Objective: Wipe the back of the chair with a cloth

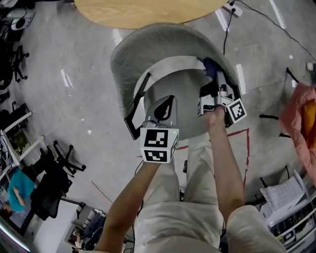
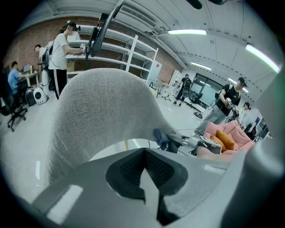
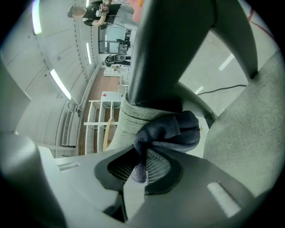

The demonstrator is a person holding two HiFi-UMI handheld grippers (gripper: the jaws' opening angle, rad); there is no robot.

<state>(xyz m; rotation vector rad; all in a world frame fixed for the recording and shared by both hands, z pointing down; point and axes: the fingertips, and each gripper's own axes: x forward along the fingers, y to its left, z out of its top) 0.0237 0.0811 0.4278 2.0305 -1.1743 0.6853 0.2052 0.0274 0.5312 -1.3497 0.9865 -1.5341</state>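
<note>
The grey fabric chair (image 1: 148, 49) is below me, its curved back (image 2: 98, 107) wrapping round the seat. A dark blue cloth (image 1: 209, 66) is pressed against the inner right side of the back, and my right gripper (image 1: 213, 81) is shut on it. In the right gripper view the cloth (image 3: 171, 129) bunches out of the jaws of my right gripper (image 3: 138, 169), next to the grey fabric (image 3: 245, 129). My left gripper (image 1: 165, 107) hovers over the seat, shut and holding nothing. The left gripper (image 2: 144, 173) faces the back, and the cloth (image 2: 159, 136) shows at its right.
A round wooden table (image 1: 143, 10) stands just beyond the chair. A red tape line (image 1: 237, 132) and cables (image 1: 226, 34) lie on the floor. Pink fabric (image 1: 298, 118) sits at the right and black office chairs (image 1: 54, 183) at the left. People (image 2: 60, 53) and shelving (image 2: 129, 53) are in the background.
</note>
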